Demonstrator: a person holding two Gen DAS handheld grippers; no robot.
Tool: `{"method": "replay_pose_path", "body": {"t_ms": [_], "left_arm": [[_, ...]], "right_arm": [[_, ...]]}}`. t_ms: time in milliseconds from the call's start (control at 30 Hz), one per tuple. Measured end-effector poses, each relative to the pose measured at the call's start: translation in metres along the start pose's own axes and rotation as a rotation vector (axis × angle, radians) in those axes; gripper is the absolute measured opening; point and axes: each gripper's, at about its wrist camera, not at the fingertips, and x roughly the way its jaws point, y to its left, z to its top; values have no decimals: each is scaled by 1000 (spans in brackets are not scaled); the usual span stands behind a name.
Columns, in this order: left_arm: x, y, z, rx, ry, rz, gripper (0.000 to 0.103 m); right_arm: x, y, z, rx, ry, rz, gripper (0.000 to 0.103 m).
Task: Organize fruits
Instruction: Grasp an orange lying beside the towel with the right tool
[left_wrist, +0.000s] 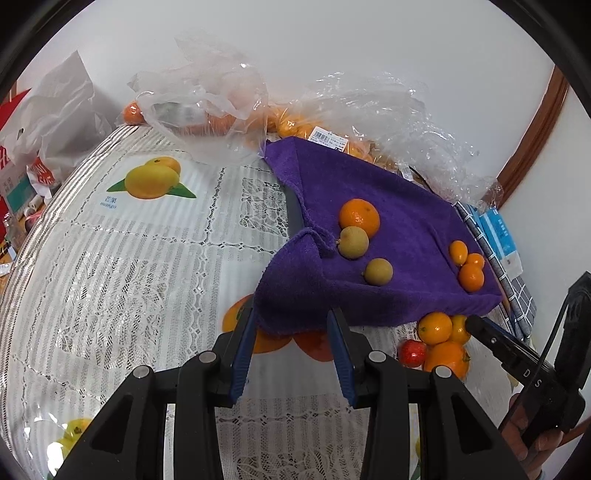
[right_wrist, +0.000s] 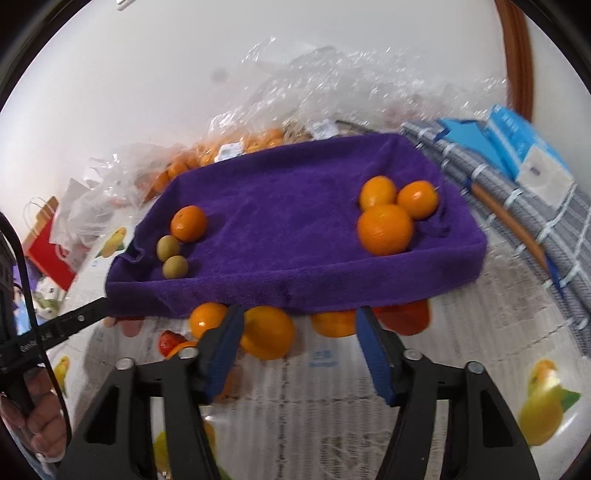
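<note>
A tray draped in a purple towel (left_wrist: 402, 206) (right_wrist: 295, 206) holds an orange (left_wrist: 359, 217) (right_wrist: 188, 223) with two small yellow-green fruits (left_wrist: 354, 242) (right_wrist: 168, 247) at one end. Three oranges (left_wrist: 471, 277) (right_wrist: 385, 229) lie at the other end. Loose oranges (left_wrist: 435, 328) (right_wrist: 267, 333) and a red strawberry (left_wrist: 412, 353) (right_wrist: 170, 341) lie on the table in front of the tray. My left gripper (left_wrist: 293, 325) is open and empty by the tray's corner. My right gripper (right_wrist: 299, 321) is open and empty just above the loose oranges.
A lace tablecloth with printed fruit pictures (left_wrist: 155, 177) covers the table. Clear plastic bags of oranges (left_wrist: 221, 110) (right_wrist: 236, 147) lie behind the tray. A checked cloth (right_wrist: 524, 206) and blue boxes (right_wrist: 517, 144) are at the right. White and red bags (left_wrist: 48, 122) stand far left.
</note>
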Motion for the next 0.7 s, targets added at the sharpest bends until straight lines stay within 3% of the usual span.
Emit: {"method": "replay_pose_path", "body": {"t_ms": [167,233,333,700], "left_arm": [[1,1,1,-4,4,-6,37],[1,1,0,-1,3,-8,37],[1,-1,0,5,2,-11,37],[-3,2,0,0,-2,-37,37]], "right_arm": [[9,8,-1,-21,33,41,53],[12,11,-2,-31,45,56,48],[10,16,-1,-39,50,84,33],[-11,-2,-6,-31,13,-29,32]]}}
